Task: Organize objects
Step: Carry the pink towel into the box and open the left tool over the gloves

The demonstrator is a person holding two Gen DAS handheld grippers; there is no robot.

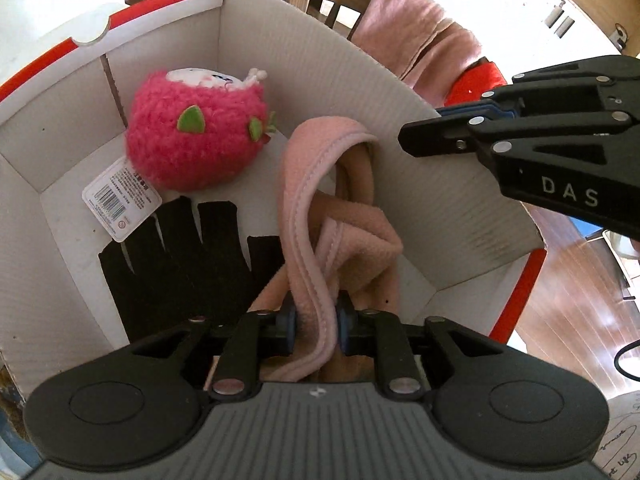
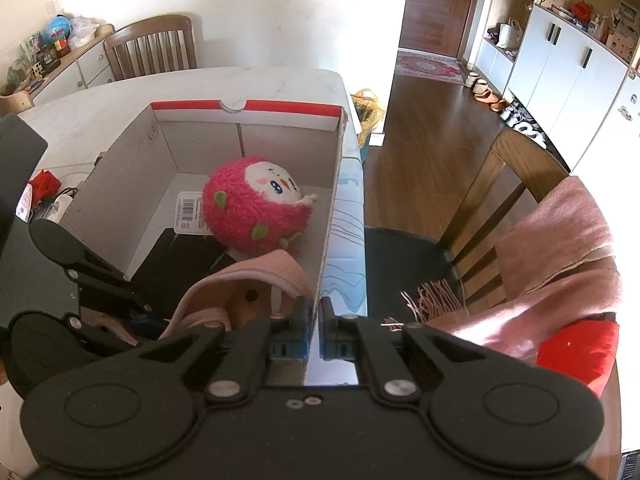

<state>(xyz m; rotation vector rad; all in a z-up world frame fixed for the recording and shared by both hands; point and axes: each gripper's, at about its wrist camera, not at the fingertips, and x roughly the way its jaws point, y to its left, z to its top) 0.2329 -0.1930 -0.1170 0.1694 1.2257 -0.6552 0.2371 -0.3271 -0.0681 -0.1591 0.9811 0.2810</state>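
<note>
A white cardboard box with a red rim [image 1: 280, 48] [image 2: 280, 148] stands on the table. Inside lie a pink fuzzy plush ball with a tag [image 1: 196, 136] [image 2: 256, 208], a black glove [image 1: 180, 264] [image 2: 176, 264] and a pink fleece item [image 1: 308, 216] [image 2: 256, 276]. My left gripper [image 1: 317, 320] reaches down into the box. A band of the fleece runs loosely between its blue pads, uncrushed, the jaws a little apart. My right gripper [image 1: 424, 124] [image 2: 316, 312] is shut on the box's right wall at its top edge.
A wooden chair draped with a pink fringed scarf [image 2: 560, 248] and holding a red cushion [image 2: 572, 352] stands right of the box. The white marble table [image 2: 200, 84] stretches behind, with a second chair [image 2: 152, 48] beyond. Small clutter [image 2: 44, 192] lies left of the box.
</note>
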